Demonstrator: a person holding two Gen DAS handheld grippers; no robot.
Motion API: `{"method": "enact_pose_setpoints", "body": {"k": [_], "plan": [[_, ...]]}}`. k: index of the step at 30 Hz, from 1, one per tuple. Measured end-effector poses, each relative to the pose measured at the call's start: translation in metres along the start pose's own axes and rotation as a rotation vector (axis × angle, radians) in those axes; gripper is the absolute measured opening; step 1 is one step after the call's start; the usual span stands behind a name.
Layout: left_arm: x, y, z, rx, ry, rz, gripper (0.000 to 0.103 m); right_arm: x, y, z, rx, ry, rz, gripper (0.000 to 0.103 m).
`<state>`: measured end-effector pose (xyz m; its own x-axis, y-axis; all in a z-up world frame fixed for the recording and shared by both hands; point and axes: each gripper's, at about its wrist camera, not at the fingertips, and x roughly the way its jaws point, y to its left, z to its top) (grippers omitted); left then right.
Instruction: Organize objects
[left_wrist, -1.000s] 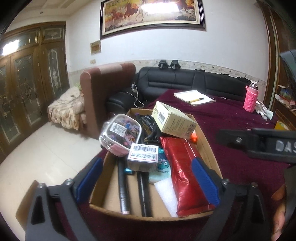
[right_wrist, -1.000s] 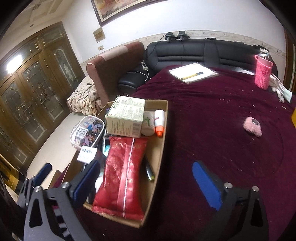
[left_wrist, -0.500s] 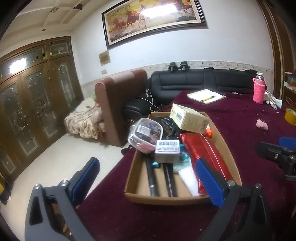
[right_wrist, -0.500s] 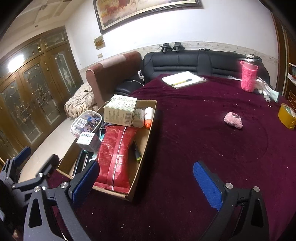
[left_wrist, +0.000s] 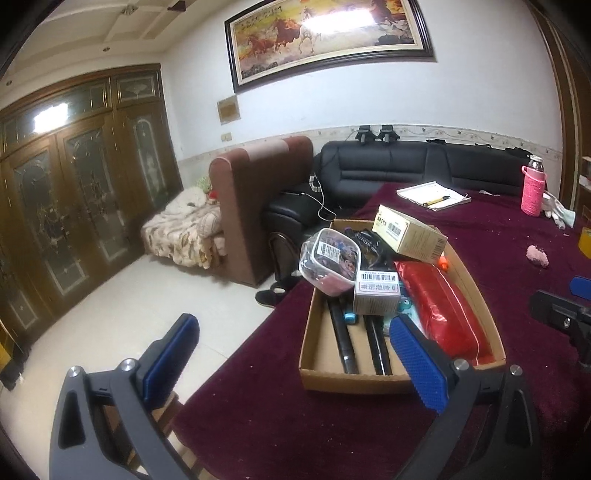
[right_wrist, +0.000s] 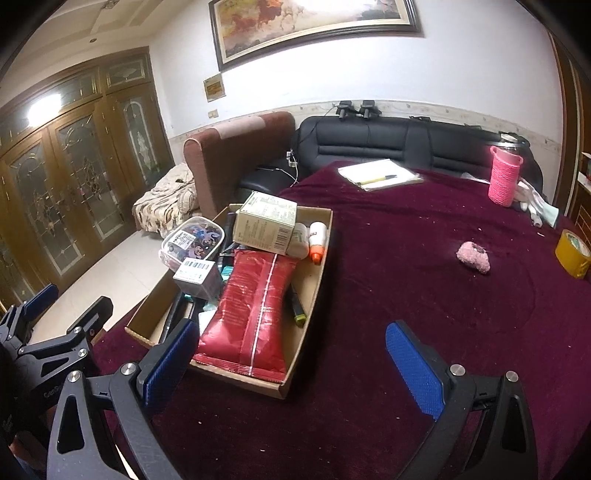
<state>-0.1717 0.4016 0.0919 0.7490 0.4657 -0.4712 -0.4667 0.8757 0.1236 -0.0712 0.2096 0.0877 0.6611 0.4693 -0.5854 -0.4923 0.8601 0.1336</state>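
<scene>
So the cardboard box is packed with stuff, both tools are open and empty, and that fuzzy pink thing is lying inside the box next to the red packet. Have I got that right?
Nearly. The fuzzy pink thing is not in the cardboard box; it lies apart on the maroon cloth, as the right wrist view shows. The rest holds: the box is packed, the red packet is inside it, and the left tool and right tool are open and empty.

Maroon-clothed table (right_wrist: 406, 295) carries: cardboard box (right_wrist: 317, 280), notepad (right_wrist: 380, 173), pink bottle (right_wrist: 503, 181), pink fuzzy lump (right_wrist: 473, 257), yellow tape roll (right_wrist: 573, 253).
</scene>
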Motion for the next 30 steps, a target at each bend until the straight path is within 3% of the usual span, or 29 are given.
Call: {"method": "enact_pose_setpoints", "body": {"k": [19, 30], "plan": [[0.006, 0.014, -0.005, -0.026, -0.017, 0.046, 0.103, 0.007, 0.010, -0.005, -0.022, 0.016, 0.007, 0.103], [0.006, 0.013, -0.008, -0.021, -0.012, 0.027, 0.103, 0.006, 0.007, -0.007, -0.010, 0.018, 0.017, 0.103]]}}
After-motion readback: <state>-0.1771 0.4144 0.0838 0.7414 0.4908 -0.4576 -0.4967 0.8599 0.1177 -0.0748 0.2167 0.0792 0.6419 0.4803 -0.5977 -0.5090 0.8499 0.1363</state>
